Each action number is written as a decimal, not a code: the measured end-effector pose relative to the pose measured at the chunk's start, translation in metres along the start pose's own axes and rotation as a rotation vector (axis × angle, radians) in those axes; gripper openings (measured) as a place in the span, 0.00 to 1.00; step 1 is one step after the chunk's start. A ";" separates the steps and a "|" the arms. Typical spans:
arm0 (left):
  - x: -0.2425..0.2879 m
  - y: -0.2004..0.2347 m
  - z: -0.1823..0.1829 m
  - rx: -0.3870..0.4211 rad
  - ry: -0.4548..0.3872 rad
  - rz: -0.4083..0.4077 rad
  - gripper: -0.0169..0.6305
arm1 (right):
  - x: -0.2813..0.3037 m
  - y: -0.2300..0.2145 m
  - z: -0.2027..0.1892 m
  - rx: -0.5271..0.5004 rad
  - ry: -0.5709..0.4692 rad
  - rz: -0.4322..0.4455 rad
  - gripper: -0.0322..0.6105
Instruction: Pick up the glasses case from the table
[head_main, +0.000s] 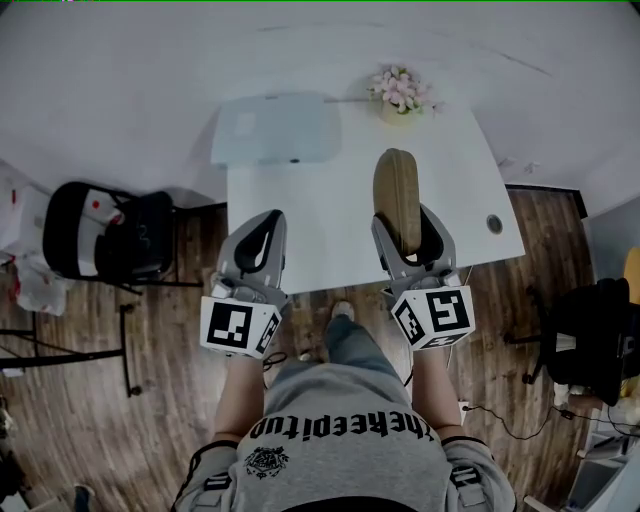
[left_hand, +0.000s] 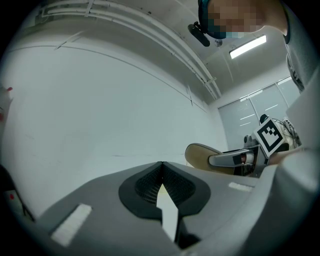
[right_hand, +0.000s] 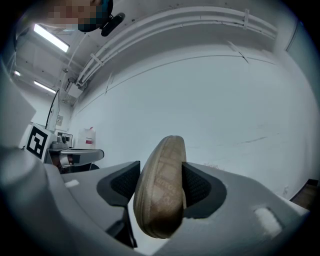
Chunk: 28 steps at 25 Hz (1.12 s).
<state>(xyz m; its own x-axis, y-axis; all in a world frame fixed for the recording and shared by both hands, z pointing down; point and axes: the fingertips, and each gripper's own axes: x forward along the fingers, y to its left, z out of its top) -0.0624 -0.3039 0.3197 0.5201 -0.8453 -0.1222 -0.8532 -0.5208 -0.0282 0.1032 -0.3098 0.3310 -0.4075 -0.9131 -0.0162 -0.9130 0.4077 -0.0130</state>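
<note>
The glasses case (head_main: 397, 195) is a tan, oblong, woven-looking case, and it stands on edge between the jaws of my right gripper (head_main: 406, 222), lifted above the white table (head_main: 300, 220). In the right gripper view both pads press the sides of the case (right_hand: 162, 190), and the right gripper (right_hand: 160, 176) is shut on it. My left gripper (head_main: 260, 222) hovers over the table's near edge, to the left of the right one. Its jaws meet at the tips with nothing between them (left_hand: 161, 167). From the left gripper view the case (left_hand: 200, 154) shows at the right.
A small pot of pink flowers (head_main: 400, 92) stands at the table's far edge, with a pale translucent box (head_main: 272, 128) at the far left corner. A cable hole (head_main: 494, 223) is near the right edge. Black chairs stand on the wooden floor at the left (head_main: 100, 235) and right (head_main: 595, 340).
</note>
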 end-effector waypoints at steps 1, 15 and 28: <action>-0.002 0.000 0.001 0.001 -0.001 0.002 0.05 | -0.002 0.001 0.002 -0.003 -0.006 0.000 0.44; -0.026 0.005 0.011 0.018 -0.011 0.032 0.05 | -0.026 0.012 0.025 -0.039 -0.075 -0.014 0.44; -0.044 -0.002 0.022 0.035 -0.031 0.023 0.05 | -0.045 0.025 0.040 -0.071 -0.119 -0.024 0.44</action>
<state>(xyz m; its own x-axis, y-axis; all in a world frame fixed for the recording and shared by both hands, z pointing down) -0.0843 -0.2635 0.3034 0.4995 -0.8525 -0.1538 -0.8659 -0.4965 -0.0602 0.0992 -0.2585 0.2911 -0.3841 -0.9133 -0.1352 -0.9233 0.3800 0.0558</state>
